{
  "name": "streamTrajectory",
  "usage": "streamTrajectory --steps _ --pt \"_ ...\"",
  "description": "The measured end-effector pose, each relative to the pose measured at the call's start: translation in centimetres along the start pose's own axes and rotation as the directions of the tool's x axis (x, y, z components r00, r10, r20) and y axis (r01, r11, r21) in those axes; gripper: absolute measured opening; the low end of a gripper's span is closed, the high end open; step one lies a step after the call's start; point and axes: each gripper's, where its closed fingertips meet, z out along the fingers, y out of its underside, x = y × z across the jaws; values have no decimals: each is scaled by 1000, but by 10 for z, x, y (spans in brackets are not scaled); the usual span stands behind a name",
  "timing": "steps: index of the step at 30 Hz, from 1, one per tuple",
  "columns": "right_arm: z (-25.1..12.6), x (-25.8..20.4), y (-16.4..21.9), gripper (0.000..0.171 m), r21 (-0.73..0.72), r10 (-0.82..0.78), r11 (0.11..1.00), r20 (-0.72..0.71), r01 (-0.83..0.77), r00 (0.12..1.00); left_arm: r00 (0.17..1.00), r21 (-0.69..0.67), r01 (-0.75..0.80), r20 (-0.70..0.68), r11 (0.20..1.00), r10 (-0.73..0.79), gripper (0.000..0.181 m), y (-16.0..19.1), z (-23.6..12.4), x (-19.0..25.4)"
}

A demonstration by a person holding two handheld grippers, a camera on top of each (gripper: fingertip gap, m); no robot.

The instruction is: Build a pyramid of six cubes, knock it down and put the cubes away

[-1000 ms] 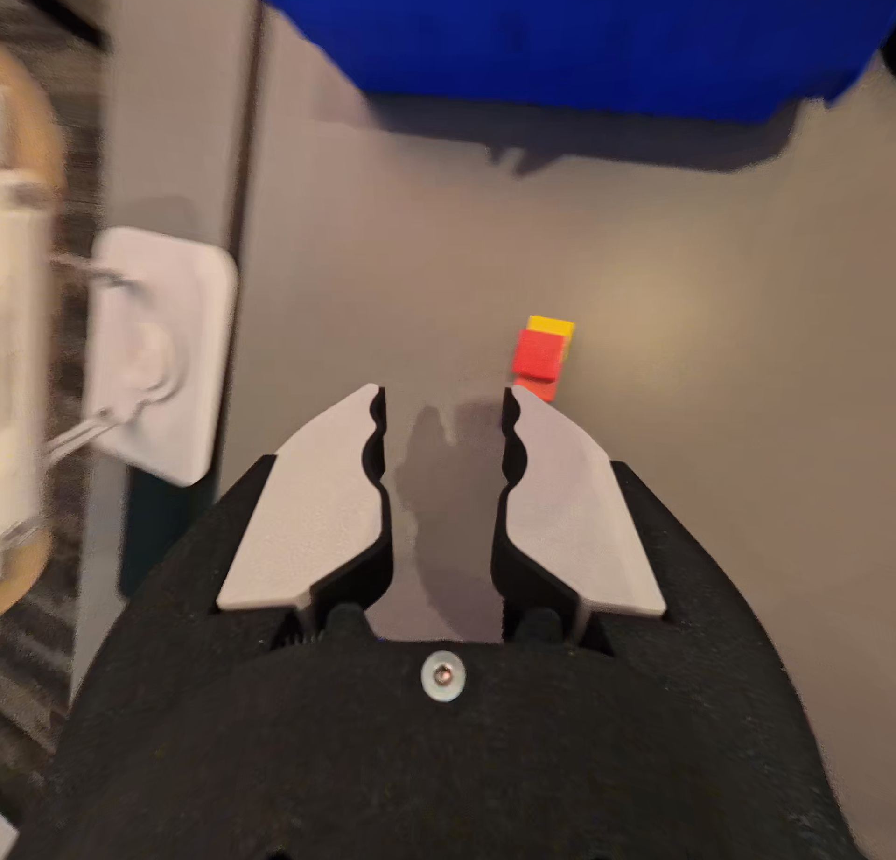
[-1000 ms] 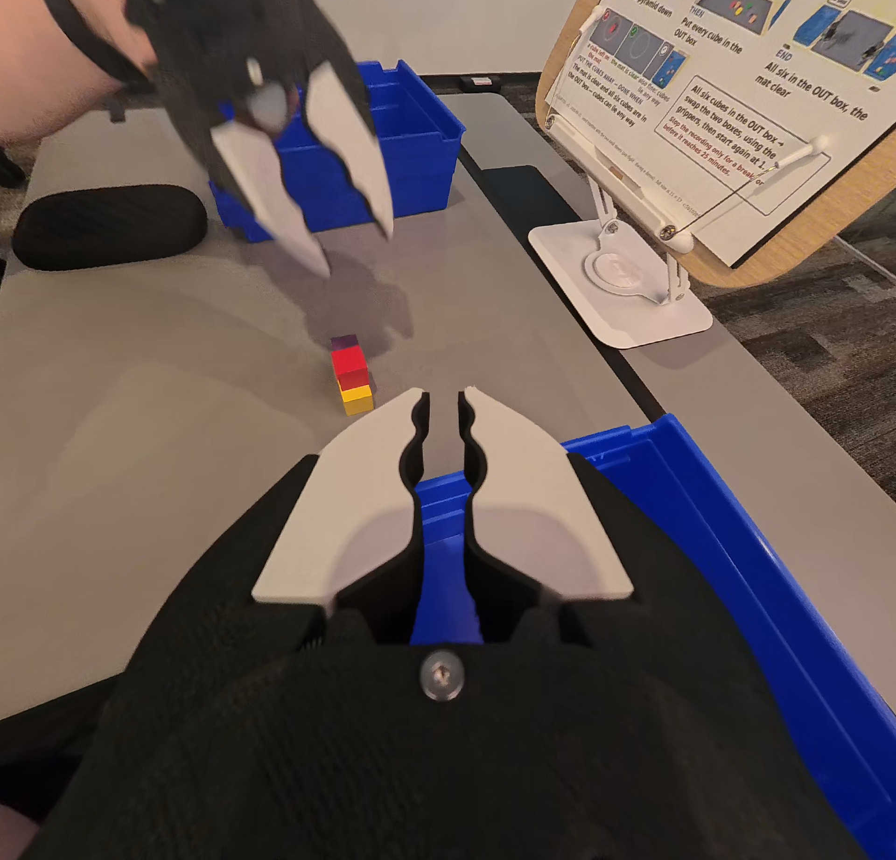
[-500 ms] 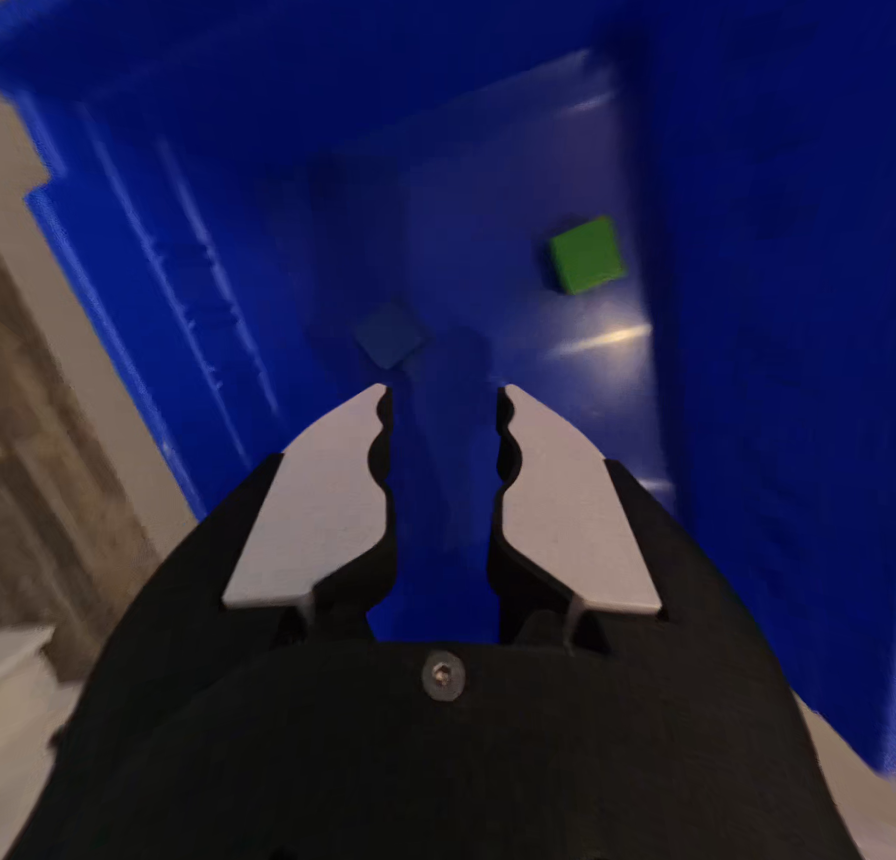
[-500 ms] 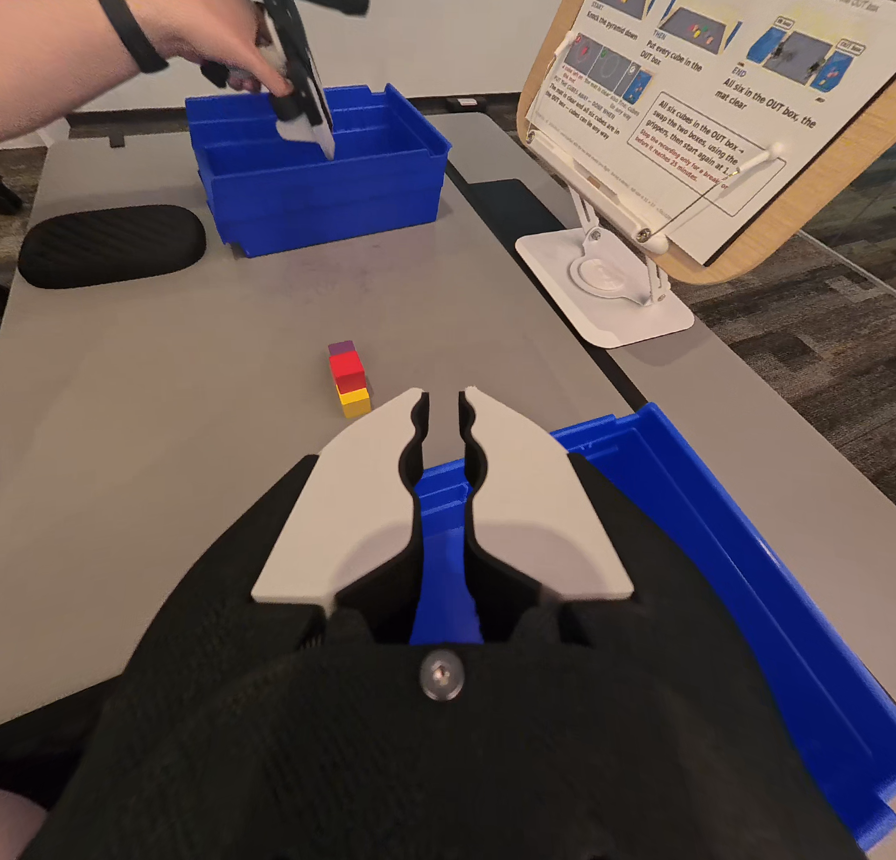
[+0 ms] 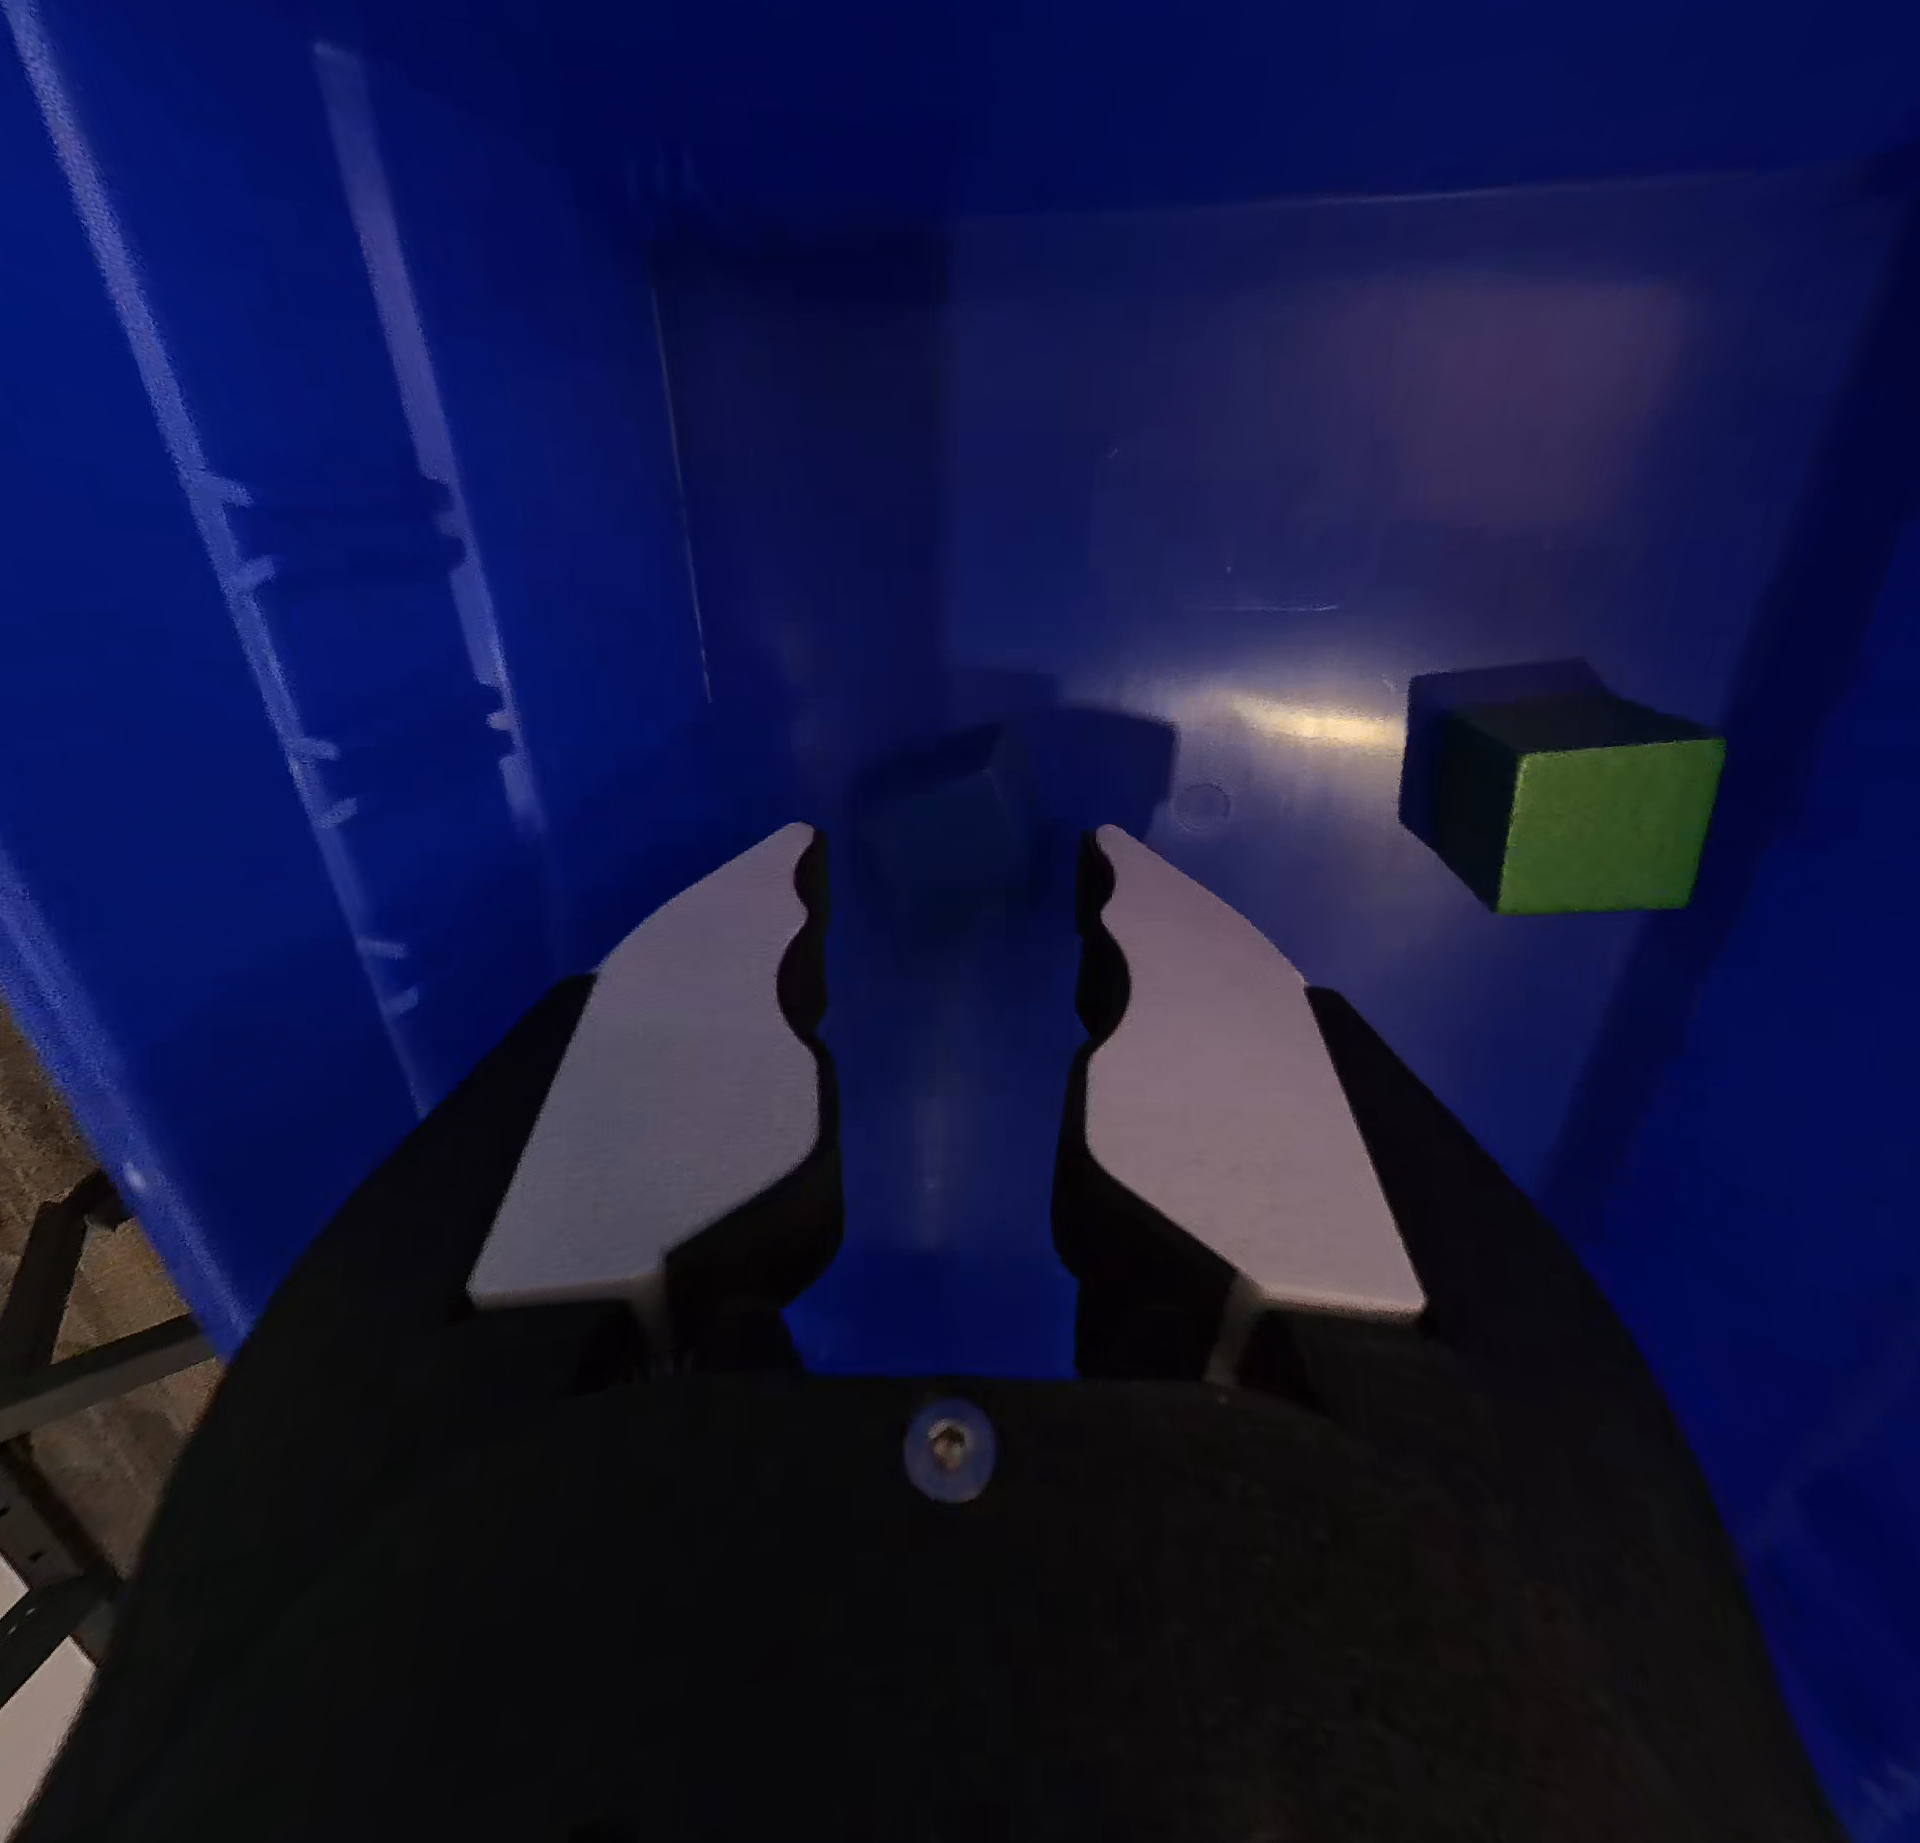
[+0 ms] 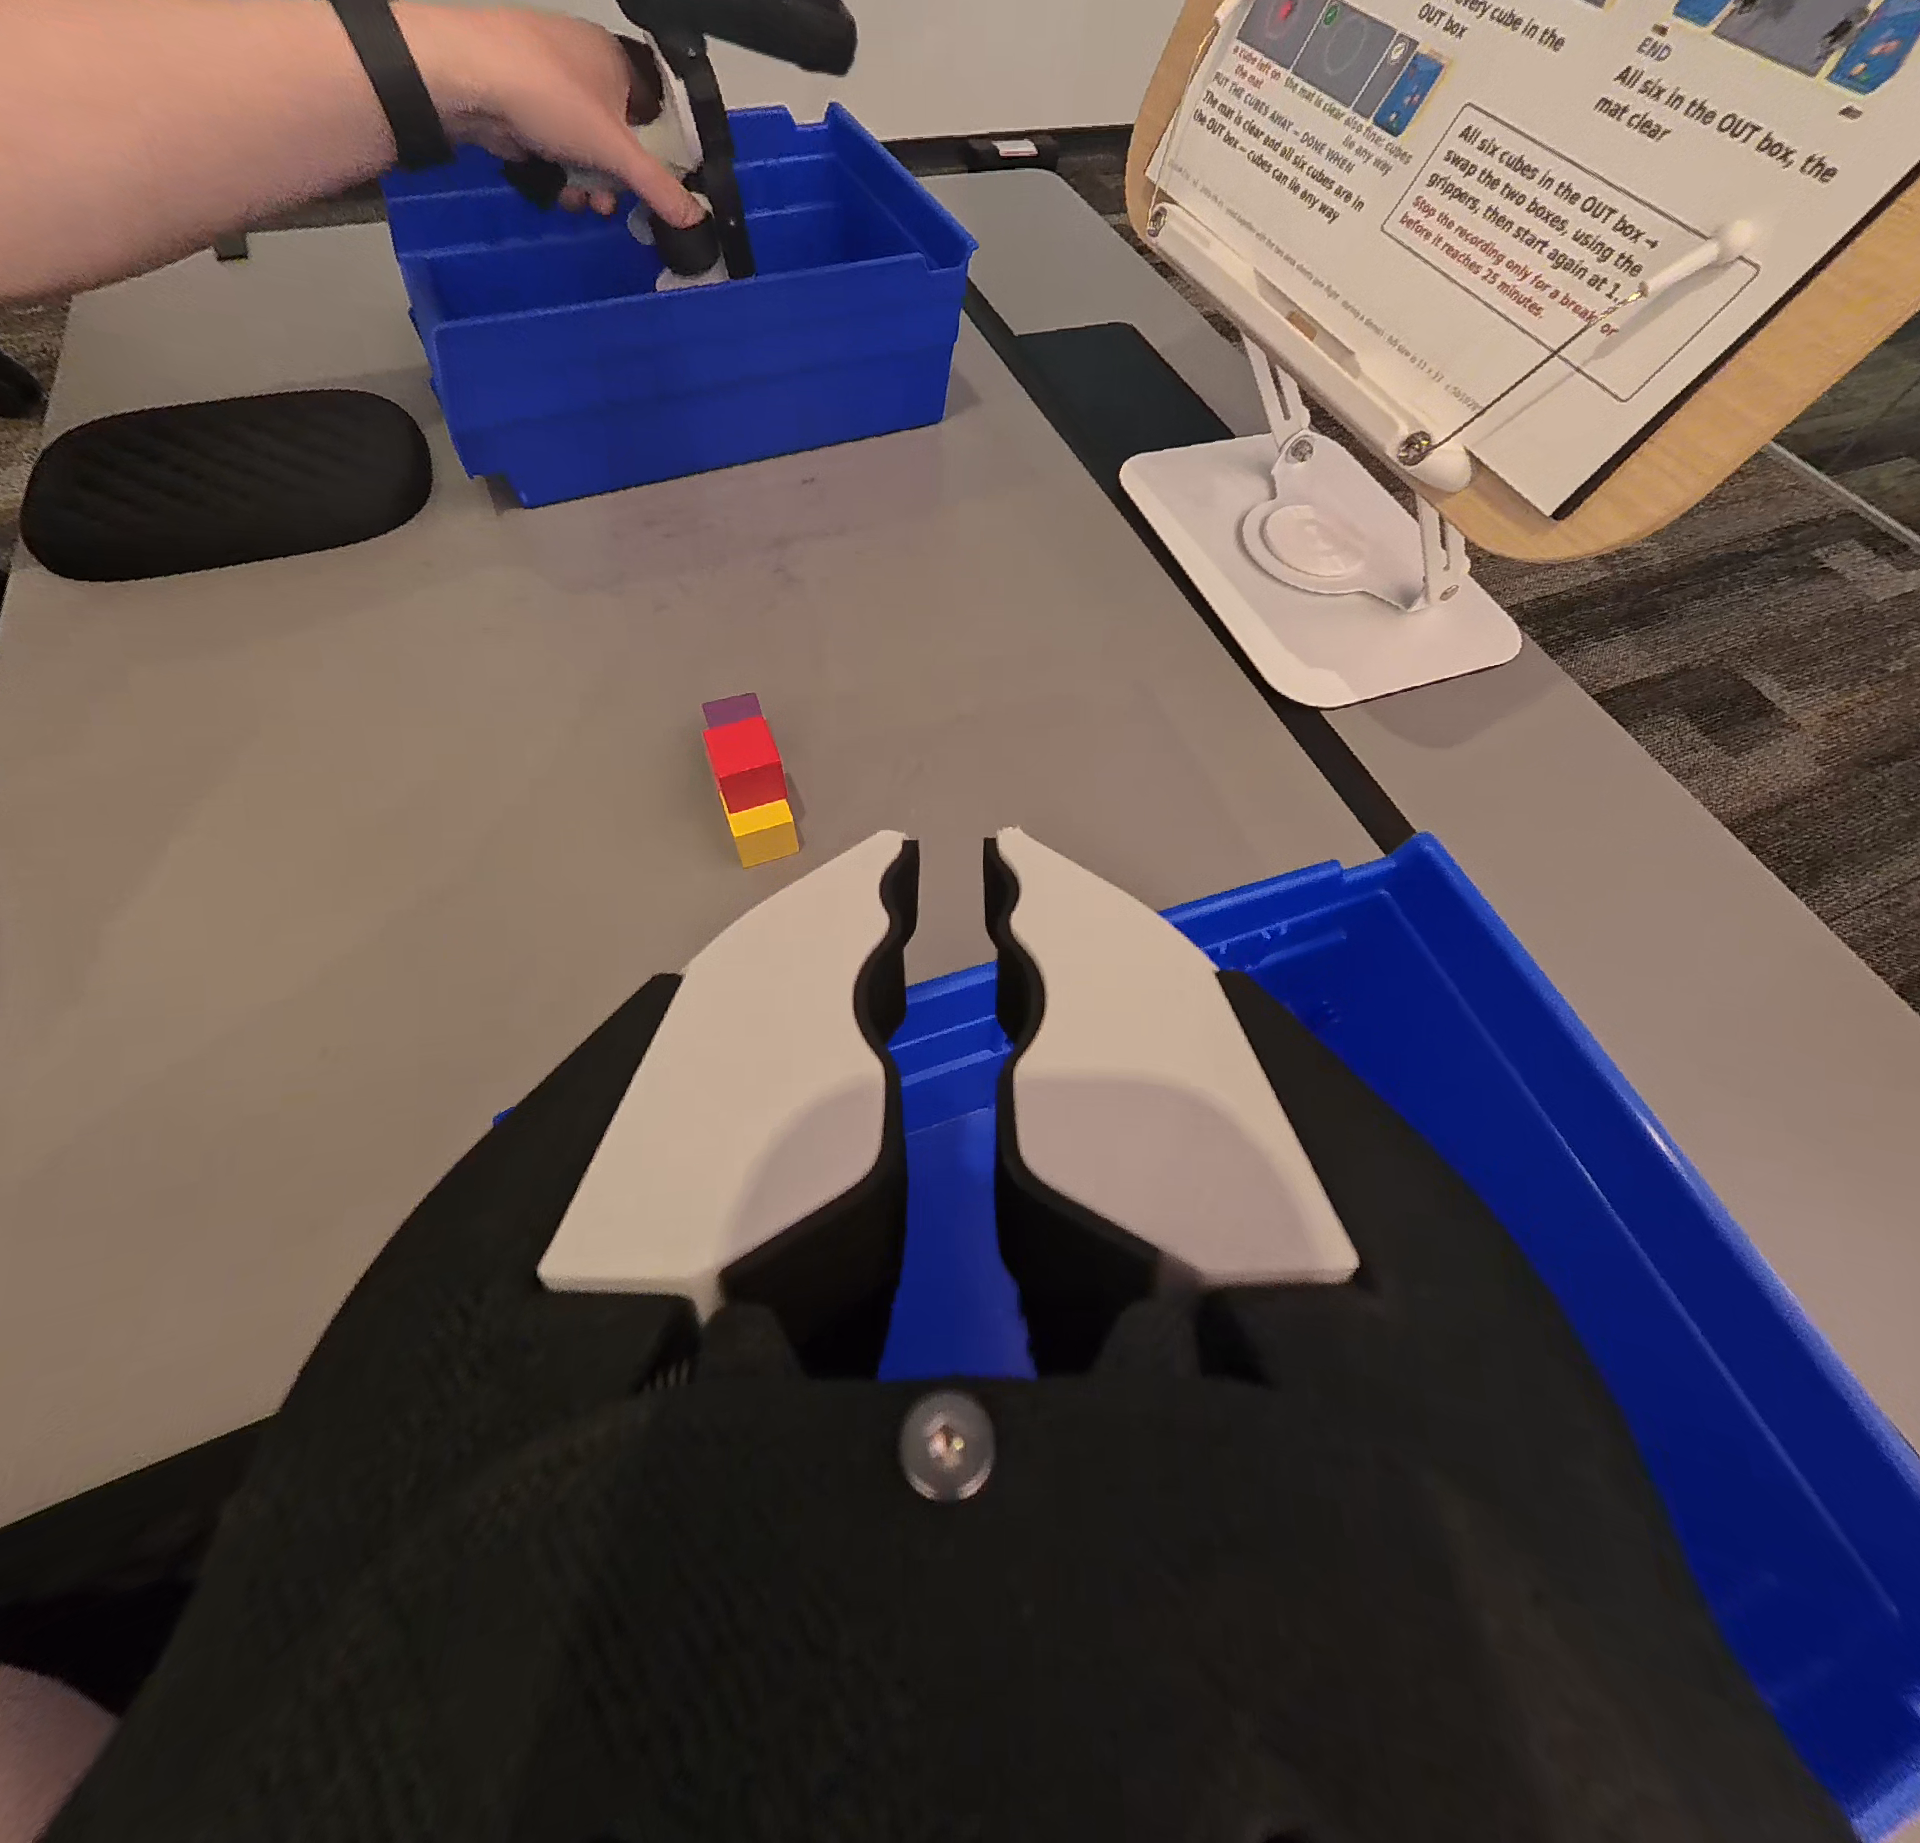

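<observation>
Left wrist view: left gripper (image 5: 945, 848) inside the far bin (image 5: 312, 443), fingers parted and empty, blue cube (image 5: 940, 832) just ahead between the tips.

Cube sits corner-on to the jaws, so I'd rotate to meet flat faces, drop until the tips straddle it, then close; it's dark against the bin floor, easy to misjudge. Green cube (image 5: 1558, 822) lies apart to the right, near the wall. Right gripper (image 6: 951, 848) hovers over the near bin (image 6: 1507, 1066), gap narrow, nothing held. On the table (image 6: 312, 806): yellow, red (image 6: 743, 759) and purple cubes touching in a row, so the build looks under way.
</observation>
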Motion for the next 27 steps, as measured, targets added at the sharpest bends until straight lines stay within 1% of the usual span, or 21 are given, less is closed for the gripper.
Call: streamTrajectory --steps 2,6,9,12,14,16,17,18,19,21,23,25,27 --pt "-1 1 1 13 -7 0 1000 -4 0 1000 1000 7 -13 7 1000 13 36 -2 3 -1" --pt "-4 2 3 12 -3 7 1000 -10 -7 1000 999 42 -28 19 999 28 32 -6 3 -7" --pt "-6 3 2 12 10 11 1000 -10 -11 1000 998 104 -62 32 993 59 31 -11 -13 -12" --pt "-7 5 3 13 6 12 1000 -16 -12 1000 997 258 -72 13 964 71 31 -23 -50 -7" --pt "-7 6 3 13 7 14 1000 -23 -14 1000 995 383 -93 1 919 100 31 -31 -88 6" --pt "-7 7 2 12 12 15 1000 -25 -15 1000 983 530 -157 4 833 183 31 -37 -137 35" --pt "-6 6 1 12 12 14 1000 -24 -14 1000 968 591 -205 3 780 252 31 -35 -160 58" --pt "-5 5 1 12 9 12 1000 -22 -12 1000 934 637 -267 -12 723 356 30 -30 -180 89" --pt "-4 5 1 13 5 9 1000 -23 -9 1000 875 667 -338 -37 664 483 30 -19 -194 125" --pt "-1 2 0 12 -6 2 1000 -16 -2 1000 695 692 -486 -66 534 716 30 12 -204 196" --pt "3 0 0 13 -18 -7 1000 -8 7 1000 517 690 -593 -69 415 853 30 42 -194 251" --pt "7 -3 0 13 -28 -15 999 3 15 1000 352 646 -701 -57 304 934 30 71 -169 290" --pt "10 -6 0 12 -38 -22 999 13 22 1000 239 570 -800 14 189 971 30 86 -140 312"
